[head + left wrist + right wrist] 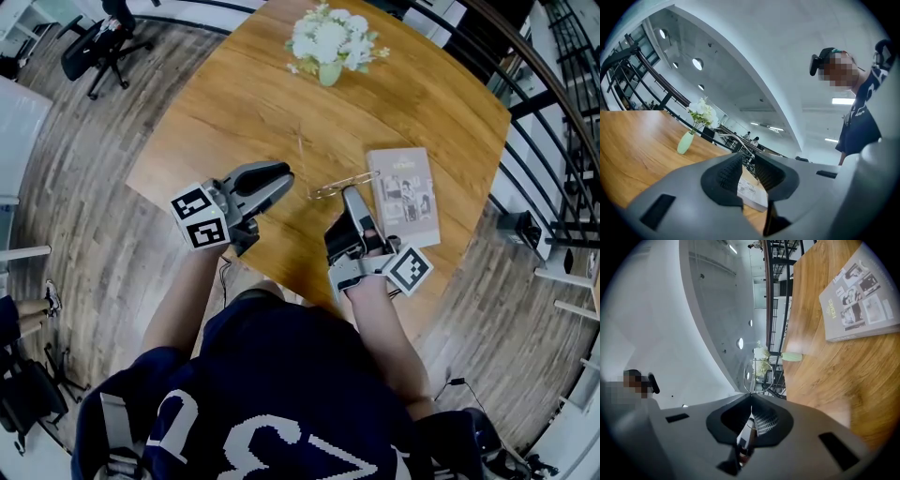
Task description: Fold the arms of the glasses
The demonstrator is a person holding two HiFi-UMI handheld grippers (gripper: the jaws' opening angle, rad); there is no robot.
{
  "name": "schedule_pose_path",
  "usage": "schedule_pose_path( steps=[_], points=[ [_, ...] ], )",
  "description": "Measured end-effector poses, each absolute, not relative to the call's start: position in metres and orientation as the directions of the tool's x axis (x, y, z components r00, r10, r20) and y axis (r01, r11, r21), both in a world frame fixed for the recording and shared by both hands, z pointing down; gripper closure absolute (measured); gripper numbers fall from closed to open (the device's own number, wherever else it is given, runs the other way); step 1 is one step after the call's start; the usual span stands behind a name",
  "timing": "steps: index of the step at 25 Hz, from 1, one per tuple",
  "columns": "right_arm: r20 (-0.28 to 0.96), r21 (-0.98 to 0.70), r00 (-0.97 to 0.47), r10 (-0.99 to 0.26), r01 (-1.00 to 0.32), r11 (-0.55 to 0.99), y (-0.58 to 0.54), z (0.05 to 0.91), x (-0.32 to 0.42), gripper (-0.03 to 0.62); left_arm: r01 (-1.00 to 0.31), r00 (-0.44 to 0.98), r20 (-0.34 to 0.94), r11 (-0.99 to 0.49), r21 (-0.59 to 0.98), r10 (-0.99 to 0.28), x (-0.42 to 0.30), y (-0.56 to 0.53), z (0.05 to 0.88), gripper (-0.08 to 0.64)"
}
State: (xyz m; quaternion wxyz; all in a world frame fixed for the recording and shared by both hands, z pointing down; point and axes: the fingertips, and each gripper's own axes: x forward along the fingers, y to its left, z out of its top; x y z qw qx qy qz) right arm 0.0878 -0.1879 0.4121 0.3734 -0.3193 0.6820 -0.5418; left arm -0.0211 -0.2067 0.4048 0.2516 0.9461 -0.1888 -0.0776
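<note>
Thin metal-framed glasses (337, 185) hang just above the round wooden table (234, 103), left of a book. My right gripper (352, 195) is shut on them from the near side. In the right gripper view a lens ring (758, 376) sticks out past the closed tips of the right gripper (751, 395), and a slim part of the frame runs back between the pads. My left gripper (281, 175) hovers a short way left of the glasses, not touching them. The left gripper (749, 160) has its jaws slightly apart with nothing between them.
A grey book (405, 195) lies flat right of the glasses, also seen as the book (862, 301) and the book (752, 193). A green vase of white flowers (330, 42) stands at the table's far side. Railings (553, 103) run at the right; an office chair (98, 42) stands far left.
</note>
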Motion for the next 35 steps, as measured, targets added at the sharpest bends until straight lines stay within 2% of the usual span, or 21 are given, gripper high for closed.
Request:
schedule_pose_path(
  steps=[7,11,18,21,23,28,32,35],
  points=[
    [-0.159,-0.979,-0.532,-0.832,-0.027,0.204,-0.185,0.415,0.079,0.565,-0.332,0.915,-0.018,-0.780,0.531,-0.403,-0.007,-0.217,0.399,0.485],
    [-0.151,-0.978,-0.537,-0.830,-0.039,0.203,-0.184,0.416,0.078,0.565,-0.292,0.928,-0.022,-0.760,0.580,-0.373,0.000,-0.217,0.399,0.511],
    [-0.138,-0.981,-0.564,-0.814,-0.034,0.190,-0.177,0.420,0.069,0.565,-0.097,0.995,0.034,-0.809,0.580,-0.095,0.035,-0.189,0.399,0.526],
    [-0.135,-0.983,-0.569,-0.811,-0.029,0.183,-0.175,0.421,0.066,0.565,-0.040,0.999,0.028,-0.795,0.605,-0.030,0.039,-0.184,0.399,0.525],
    [-0.130,-0.983,-0.563,-0.816,-0.031,0.178,-0.174,0.423,0.068,0.565,-0.070,0.997,0.023,-0.807,0.586,-0.069,0.036,-0.189,0.398,0.525],
    [-0.061,-0.989,-0.507,-0.860,-0.084,0.121,-0.184,0.445,0.086,0.565,-0.323,0.941,0.057,-0.829,0.458,-0.335,0.008,-0.212,0.401,0.526],
    [0.076,-0.990,-0.439,-0.896,-0.142,-0.014,-0.202,0.497,0.101,0.565,-0.506,0.863,0.164,-0.801,0.321,-0.479,-0.016,-0.213,0.420,0.531],
    [0.195,-0.979,-0.374,-0.907,-0.132,-0.156,-0.213,0.542,0.108,0.565,-0.550,0.835,0.205,-0.788,0.278,-0.511,-0.025,-0.203,0.432,0.531]
  ],
)
